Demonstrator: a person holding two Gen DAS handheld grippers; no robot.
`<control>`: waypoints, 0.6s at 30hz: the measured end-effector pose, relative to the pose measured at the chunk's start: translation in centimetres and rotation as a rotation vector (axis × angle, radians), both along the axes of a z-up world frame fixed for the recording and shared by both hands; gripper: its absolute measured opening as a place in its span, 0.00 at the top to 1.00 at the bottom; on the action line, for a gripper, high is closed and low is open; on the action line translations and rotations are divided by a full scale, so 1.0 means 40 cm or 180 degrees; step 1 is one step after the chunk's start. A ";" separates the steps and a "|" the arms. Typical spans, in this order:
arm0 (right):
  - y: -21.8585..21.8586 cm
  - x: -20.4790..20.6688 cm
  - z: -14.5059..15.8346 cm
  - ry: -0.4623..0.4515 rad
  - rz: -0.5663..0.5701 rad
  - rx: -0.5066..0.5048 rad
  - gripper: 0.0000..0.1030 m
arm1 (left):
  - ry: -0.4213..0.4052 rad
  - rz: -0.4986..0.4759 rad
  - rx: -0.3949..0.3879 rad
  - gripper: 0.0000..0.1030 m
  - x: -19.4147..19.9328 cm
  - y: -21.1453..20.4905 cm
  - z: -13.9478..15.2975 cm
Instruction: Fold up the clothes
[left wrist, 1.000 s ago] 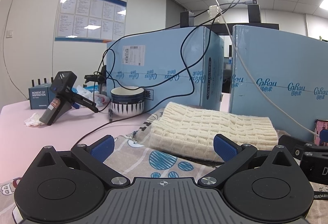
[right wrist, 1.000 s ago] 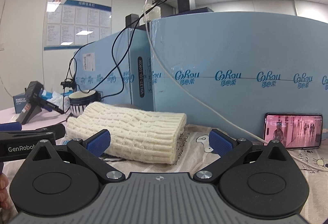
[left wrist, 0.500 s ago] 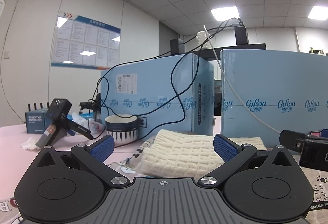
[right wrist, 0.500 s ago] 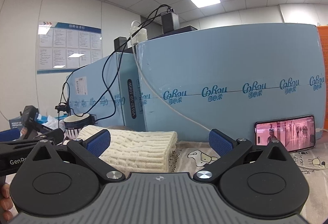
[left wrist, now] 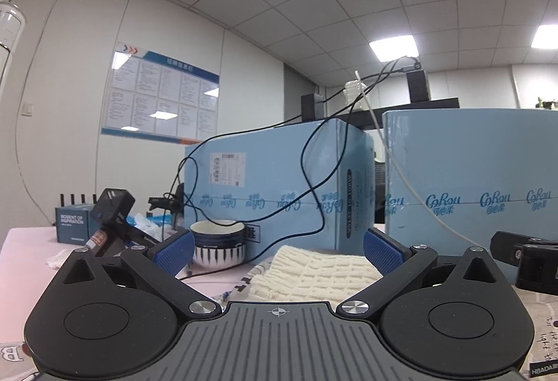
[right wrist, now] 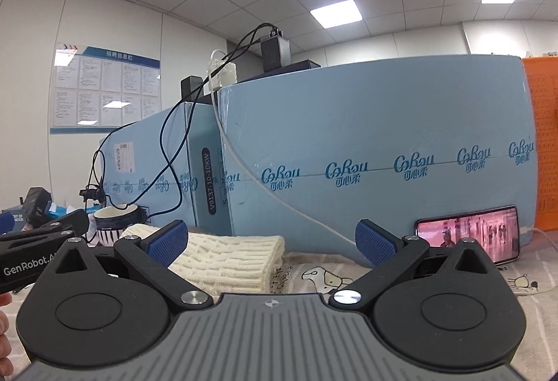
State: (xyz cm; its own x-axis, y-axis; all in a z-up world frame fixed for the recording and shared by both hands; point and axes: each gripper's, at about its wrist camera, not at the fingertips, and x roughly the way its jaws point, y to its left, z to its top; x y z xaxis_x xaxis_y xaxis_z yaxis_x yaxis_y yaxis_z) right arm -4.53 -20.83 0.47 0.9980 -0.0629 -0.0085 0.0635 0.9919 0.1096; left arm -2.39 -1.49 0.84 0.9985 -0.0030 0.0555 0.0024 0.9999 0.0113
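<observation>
Chunky cream ribbed-knit sweater [left wrist: 314, 271], folded flat, sits just ahead of both claws — left claw [left wrist: 278, 246] and right claw [right wrist: 271, 238] gaping wide, empty.

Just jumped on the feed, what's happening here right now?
A person holds a gripper in each hand, and both the left gripper and the right gripper are open and holding nothing. A cream knit garment lies folded on the printed cloth in front of the blue boxes, untouched by either gripper. A striped bowl sits to its left and a phone leans against the box to the right.
</observation>
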 end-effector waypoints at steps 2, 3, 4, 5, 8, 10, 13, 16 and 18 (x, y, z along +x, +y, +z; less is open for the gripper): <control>0.006 -0.005 0.000 -0.0039 -0.0003 -0.0049 0.00 | -0.0026 -0.0023 -0.0005 0.00 -0.005 0.000 0.000; 0.009 -0.008 0.000 -0.0060 -0.0001 -0.0077 0.00 | -0.0037 -0.0011 -0.0011 0.00 -0.007 0.001 0.000; 0.013 -0.011 0.001 -0.0087 -0.0001 -0.0111 0.00 | -0.0017 -0.0003 -0.0023 0.00 -0.006 0.002 -0.001; 0.018 -0.014 0.001 -0.0107 0.0001 -0.0142 0.00 | 0.0009 0.0005 -0.0036 0.00 -0.005 0.002 -0.001; 0.025 -0.023 0.002 -0.0173 0.0072 -0.0194 0.00 | 0.0114 -0.0029 -0.0087 0.00 0.001 0.008 -0.002; 0.030 -0.028 0.002 -0.0208 0.0127 -0.0221 0.00 | 0.0137 -0.0083 -0.0107 0.00 -0.001 0.010 -0.003; 0.034 -0.031 0.003 -0.0228 0.0176 -0.0223 0.00 | 0.0112 -0.0115 -0.0125 0.00 -0.007 0.013 -0.006; 0.036 -0.038 0.004 -0.0241 0.0200 -0.0220 0.00 | 0.0109 -0.0110 -0.0158 0.00 -0.007 0.018 -0.006; 0.036 -0.039 0.003 -0.0247 0.0220 -0.0206 0.00 | 0.0117 -0.0106 -0.0169 0.00 -0.005 0.020 -0.006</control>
